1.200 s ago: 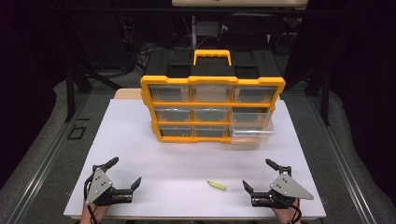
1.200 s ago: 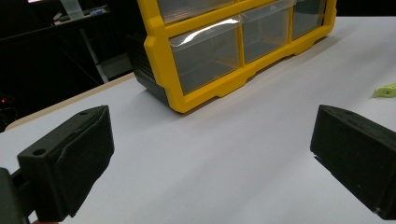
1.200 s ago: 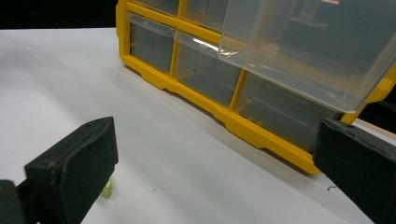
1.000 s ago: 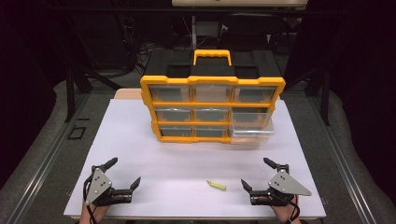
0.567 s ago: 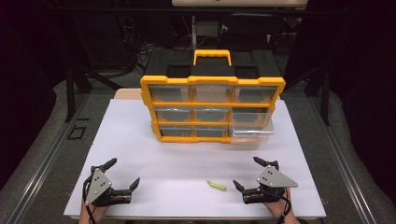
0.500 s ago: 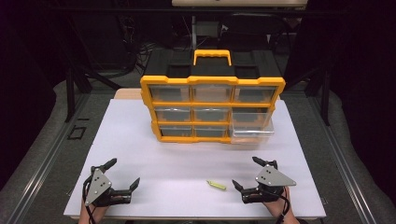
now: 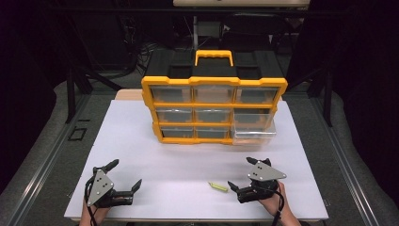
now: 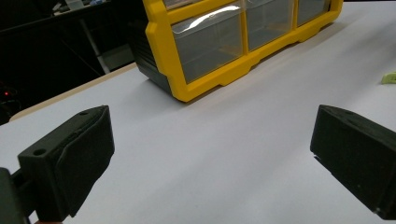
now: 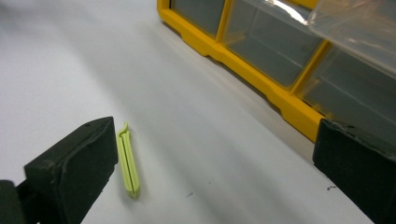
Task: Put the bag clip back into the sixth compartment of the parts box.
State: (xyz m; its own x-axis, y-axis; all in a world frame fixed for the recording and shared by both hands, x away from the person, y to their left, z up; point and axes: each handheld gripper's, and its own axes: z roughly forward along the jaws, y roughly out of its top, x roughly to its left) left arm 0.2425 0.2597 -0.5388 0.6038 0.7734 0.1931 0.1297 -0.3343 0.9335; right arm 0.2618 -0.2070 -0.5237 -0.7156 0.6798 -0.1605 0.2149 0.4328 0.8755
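Your right gripper [image 7: 242, 181] has moved left toward the green clip [image 7: 218, 187], jaws wide and empty. Bring it further left so both jaws straddle the clip, lying near the table's [image 7: 188, 160] front edge.

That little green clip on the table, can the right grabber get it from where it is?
Probably yes. The green clip lies flat on the white table, just beside one jaw of the open right gripper. Nothing sits between them, and the yellow drawer box stands well behind.
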